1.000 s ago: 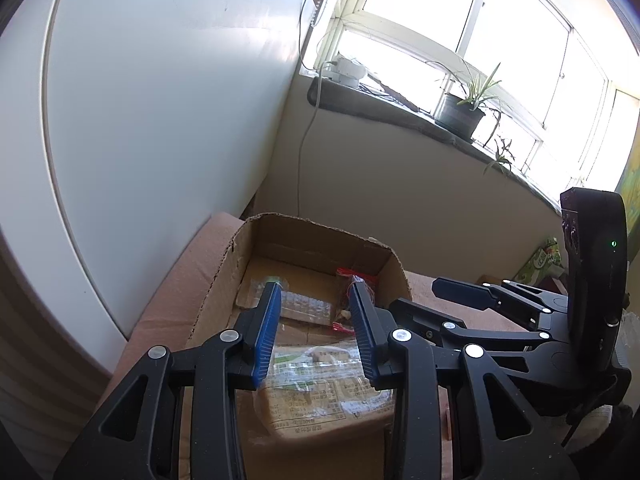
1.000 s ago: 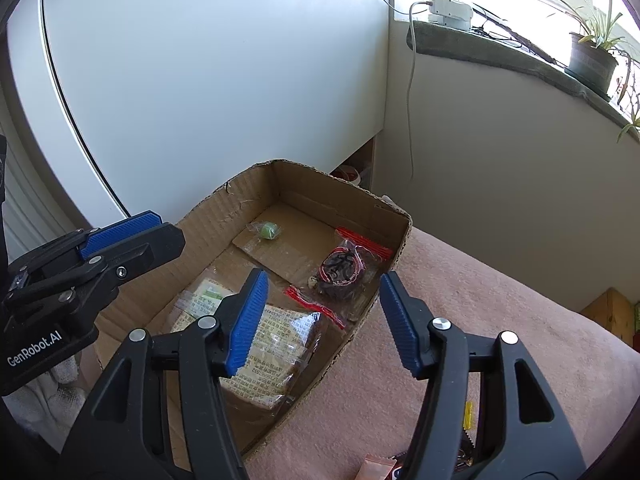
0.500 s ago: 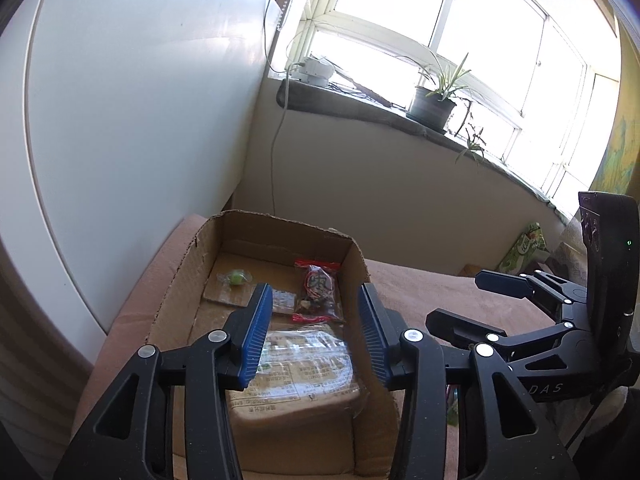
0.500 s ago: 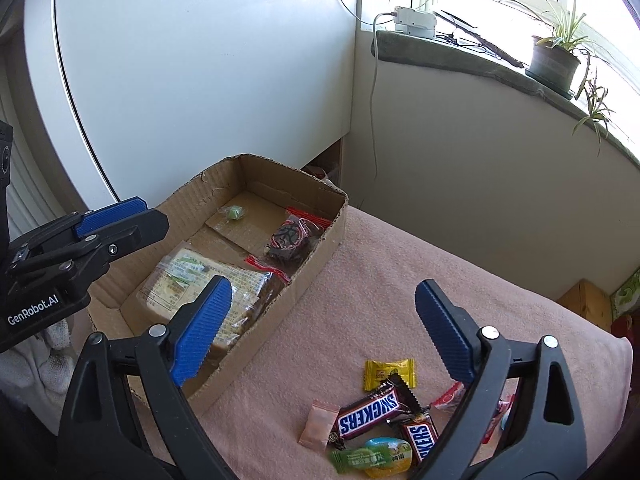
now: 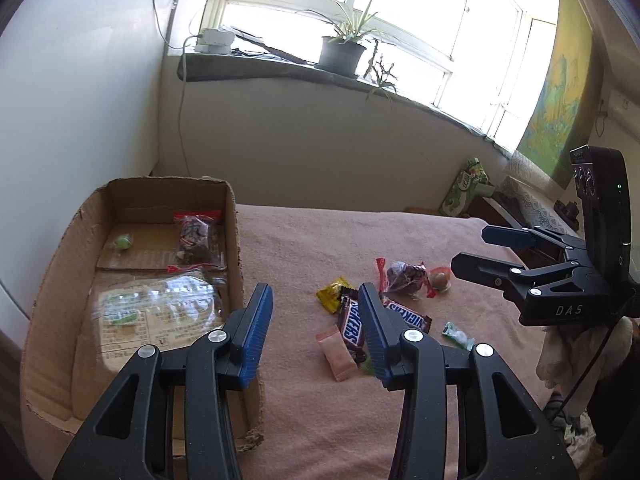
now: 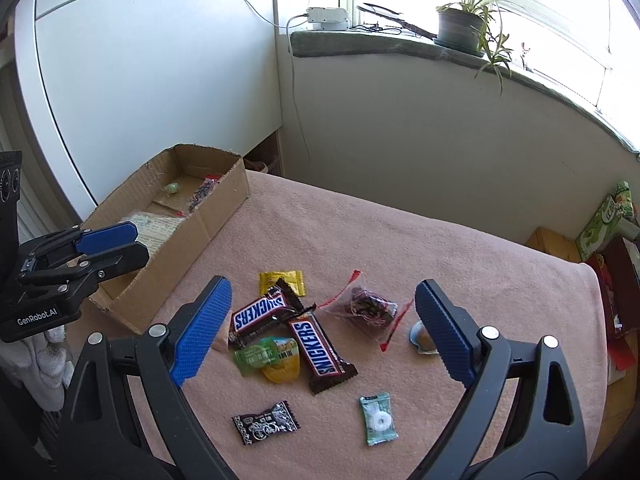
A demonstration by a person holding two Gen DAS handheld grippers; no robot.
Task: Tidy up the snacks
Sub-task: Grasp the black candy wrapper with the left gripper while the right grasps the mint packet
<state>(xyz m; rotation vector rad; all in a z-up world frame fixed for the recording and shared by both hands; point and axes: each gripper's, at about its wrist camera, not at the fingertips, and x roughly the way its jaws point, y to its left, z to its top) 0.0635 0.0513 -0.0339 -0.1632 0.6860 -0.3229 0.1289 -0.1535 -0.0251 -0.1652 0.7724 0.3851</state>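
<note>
Holding our right gripper (image 6: 322, 330) above a pink cloth (image 6: 400, 240), we see its blue-padded jaws spread wide and empty, framing a loose pile of snacks. Between the jaws lie two Snickers bars (image 6: 320, 350), touching at one end, with a green-lidded jelly cup (image 6: 276, 358) just left of the nearer bar. Beyond them sits a yellow candy packet (image 6: 282, 280), and to the right a clear bag of dark snacks with red edges (image 6: 366, 306). A small round sweet (image 6: 422, 338) rests just beside the right jaw. Nearer to us lie a black wrapped candy (image 6: 266, 422) and a pale green mint packet (image 6: 378, 420).

Our left gripper (image 5: 316, 332) hovers at the cloth's left side, its jaws parted moderately and holding nothing. Just left of it stands an open cardboard box (image 5: 236, 232). Inside, a large flat clear-wrapped packet (image 5: 156, 316) fills the near part; a red-edged bag of dark snacks (image 5: 198, 240) and a small green candy (image 5: 122, 241) lie at the far end. Behind everything, a potted plant (image 6: 458, 24) stands on the windowsill.
</note>
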